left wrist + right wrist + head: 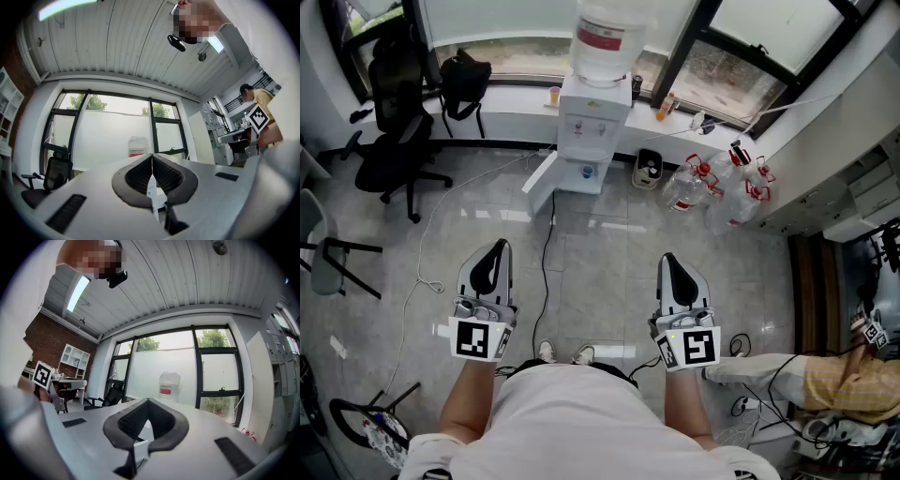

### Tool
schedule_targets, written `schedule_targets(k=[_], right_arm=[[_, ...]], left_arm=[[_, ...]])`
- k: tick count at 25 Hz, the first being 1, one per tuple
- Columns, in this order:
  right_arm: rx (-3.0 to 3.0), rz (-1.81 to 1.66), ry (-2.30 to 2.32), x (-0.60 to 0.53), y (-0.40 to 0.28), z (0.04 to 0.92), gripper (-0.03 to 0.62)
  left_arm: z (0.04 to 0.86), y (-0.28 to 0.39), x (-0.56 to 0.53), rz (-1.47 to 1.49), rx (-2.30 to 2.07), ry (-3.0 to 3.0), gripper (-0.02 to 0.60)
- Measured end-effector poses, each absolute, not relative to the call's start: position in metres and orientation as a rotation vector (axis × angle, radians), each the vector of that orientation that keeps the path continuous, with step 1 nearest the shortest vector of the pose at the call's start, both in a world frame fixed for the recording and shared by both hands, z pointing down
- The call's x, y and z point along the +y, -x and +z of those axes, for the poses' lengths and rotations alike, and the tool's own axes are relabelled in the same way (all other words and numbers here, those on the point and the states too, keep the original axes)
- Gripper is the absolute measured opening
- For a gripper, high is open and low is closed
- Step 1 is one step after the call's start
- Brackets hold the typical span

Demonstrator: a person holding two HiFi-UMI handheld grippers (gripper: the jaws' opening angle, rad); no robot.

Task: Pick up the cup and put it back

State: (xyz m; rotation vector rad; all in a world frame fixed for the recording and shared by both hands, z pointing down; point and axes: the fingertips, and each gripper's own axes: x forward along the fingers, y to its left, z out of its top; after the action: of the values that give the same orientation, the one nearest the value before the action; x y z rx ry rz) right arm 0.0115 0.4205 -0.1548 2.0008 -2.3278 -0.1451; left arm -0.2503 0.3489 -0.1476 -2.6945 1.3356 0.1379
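Head view, the wearer at the centre and twelve o'clock straight ahead. Nearest, the left gripper (498, 246) and right gripper (668, 259) are held out side by side above the grey tiled floor (609, 272), both pointing to twelve o'clock, with the wearer's shoes (546, 352) between and below them. Each gripper's own view shows its black pads pressed together at the tips – clenched, with nothing between them (left gripper (151, 157); right gripper (147, 401)). A black cable (549, 246) runs across the floor towards twelve o'clock to the white water dispenser (591, 127), which carries a large water bottle (605, 37). Clear water jugs (705, 187) with red handles lie on the floor at about one o'clock; a black office chair (394, 141) stands at ten o'clock. A seated person in a yellow top (853, 380) shows at three o'clock. Farthest, on the window ledge (511, 98), a small cup (554, 95) stands upright just beside the dispenser, on its nine o'clock side – well apart from both grippers.
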Motion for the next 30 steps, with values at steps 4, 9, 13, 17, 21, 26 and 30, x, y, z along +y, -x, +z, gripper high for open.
schedule_targets(k=[4, 9, 13, 17, 21, 26, 30], right_arm=[[-2.326, -0.137, -1.999, 0.424, -0.016, -0.155, 0.020], [-2.385, -0.082, -2.063, 0.428, -0.031, -0.159, 0.020], [-2.394, -0.080, -2.061, 0.430, -0.045, -0.155, 0.020], [-2.407, -0.048, -2.039, 0.438, -0.060, -0.139, 0.020], [-2.431, 0.079, -2.017, 0.433, -0.077, -0.104, 0.020], [-2.452, 0.174, -1.959, 0.418, -0.082, -0.075, 0.020], [-2.433, 0.204, -1.984, 0.381, -0.103, -0.066, 0.020]], left_arm=[[-0.149, 0.246, 0.352, 0.129, 1.336, 2.699, 0.025], [-0.150, 0.236, 0.354, 0.131, 1.334, 2.698, 0.025], [-0.146, 0.226, 0.357, 0.115, 1.346, 2.692, 0.025], [-0.143, 0.216, 0.367, 0.101, 1.382, 2.674, 0.025], [-0.142, 0.212, 0.371, 0.047, 1.412, 2.632, 0.025], [-0.121, 0.207, 0.353, 0.006, 1.442, 2.643, 0.025], [-0.108, 0.175, 0.311, 0.027, 1.396, 2.685, 0.025]])
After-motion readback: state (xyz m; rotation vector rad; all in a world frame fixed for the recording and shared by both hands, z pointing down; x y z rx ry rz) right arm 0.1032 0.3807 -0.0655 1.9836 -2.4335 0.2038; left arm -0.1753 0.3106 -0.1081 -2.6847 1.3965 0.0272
